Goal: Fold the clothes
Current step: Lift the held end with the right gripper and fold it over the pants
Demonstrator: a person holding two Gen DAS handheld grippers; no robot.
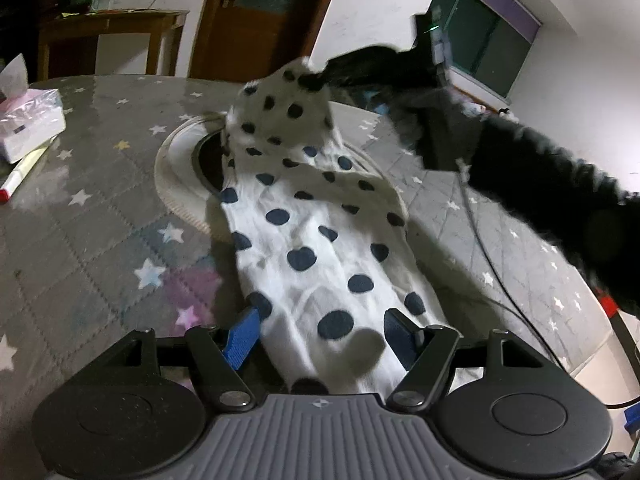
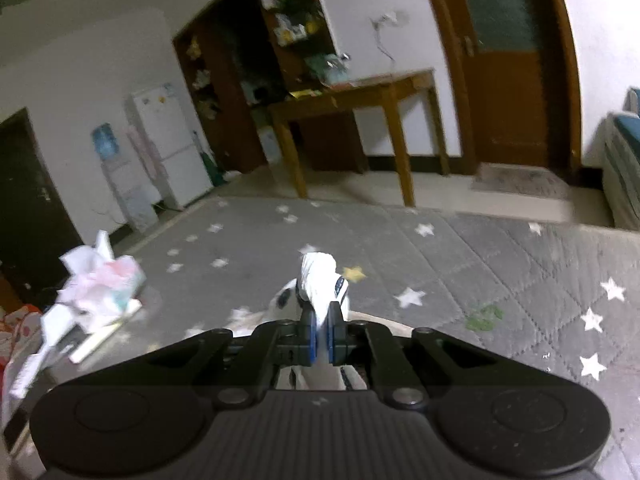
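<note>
Item: white garment with dark blue polka dots (image 1: 316, 240), cloth, creased. It lies stretched lengthways across the grey star-print cover (image 1: 100, 220) of the desk, running from 6 o'clock in the left wrist view up toward 12 o'clock. The far end is lifted clear of the surface and hangs in a peak; the near end lies flat on the cover.

Left claw (image 1: 322, 336): jaws set wide, one blue pad (image 1: 242, 340) at each side of the garment's near end. The cloth passes between them; whether the pads touch it cannot be told.

Right claw (image 2: 320, 334): jaws drawn together on a bunched white fold of the garment (image 2: 318, 280), which sticks up past the pads toward 12 o'clock. In the left wrist view it appears blurred at 1 o'clock, pinching the raised far end; a dark fuzzy sleeve (image 1: 560, 200) follows it in from 3 o'clock.

Beneath the garment, at 10 o'clock from its middle: a round pale ring with a dark centre (image 1: 180, 172) set in the desk, partly covered by the cloth.

Also on the desk, at 9 o'clock in the left wrist view: a tissue pack (image 1: 28, 124) and, just beside it, a white marker with a red cap (image 1: 20, 178).

A thin cable (image 1: 486, 248) crosses the cover at 3 o'clock from the garment.
</note>
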